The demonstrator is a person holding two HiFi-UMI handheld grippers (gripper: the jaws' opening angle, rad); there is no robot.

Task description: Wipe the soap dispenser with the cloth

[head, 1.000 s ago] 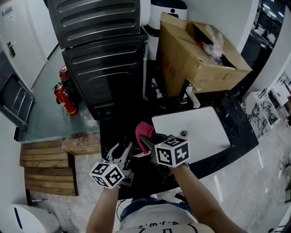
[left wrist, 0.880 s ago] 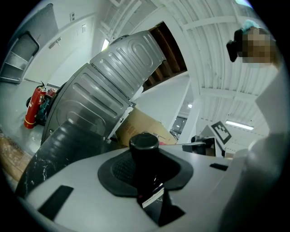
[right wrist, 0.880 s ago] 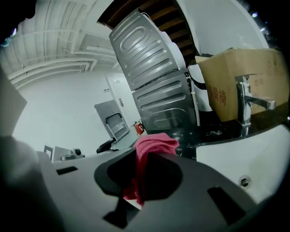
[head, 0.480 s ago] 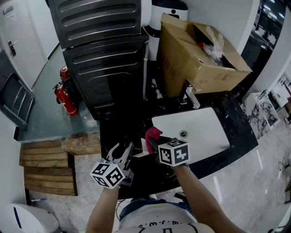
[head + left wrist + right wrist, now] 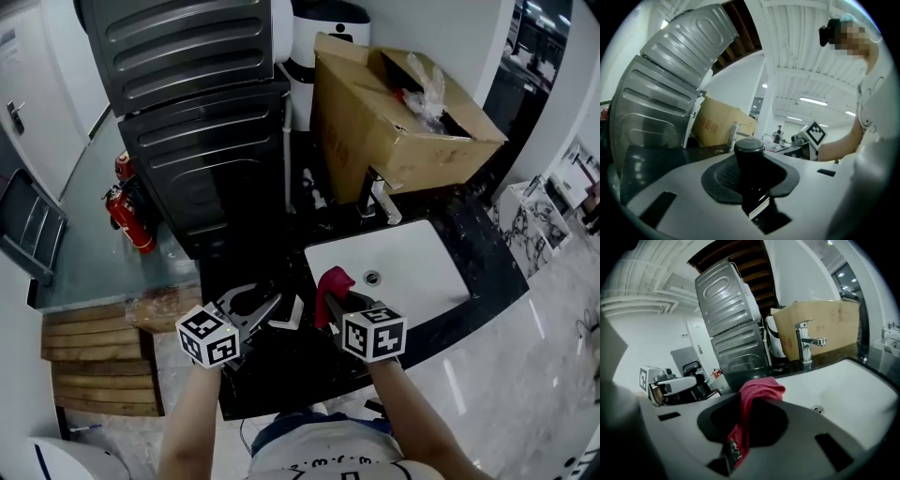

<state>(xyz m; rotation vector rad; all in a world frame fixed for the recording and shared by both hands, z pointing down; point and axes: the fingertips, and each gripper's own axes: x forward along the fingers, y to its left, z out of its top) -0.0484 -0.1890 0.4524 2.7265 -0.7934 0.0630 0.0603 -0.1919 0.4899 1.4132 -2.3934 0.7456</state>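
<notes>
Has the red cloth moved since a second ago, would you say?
Yes: the cloth in the right gripper moved right, from beside the sink to over its rim.

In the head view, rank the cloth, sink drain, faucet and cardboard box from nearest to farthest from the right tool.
1. Cloth, held by the right tool.
2. Sink drain, in the basin.
3. Faucet, behind the sink.
4. Cardboard box, farthest back.

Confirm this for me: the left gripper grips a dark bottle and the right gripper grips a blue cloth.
The colour is wrong. The cloth in the right gripper is pinkish red, not blue; the right gripper view shows it pinched between the jaws. The rest stands: the left gripper grips the dark bottle.
</notes>
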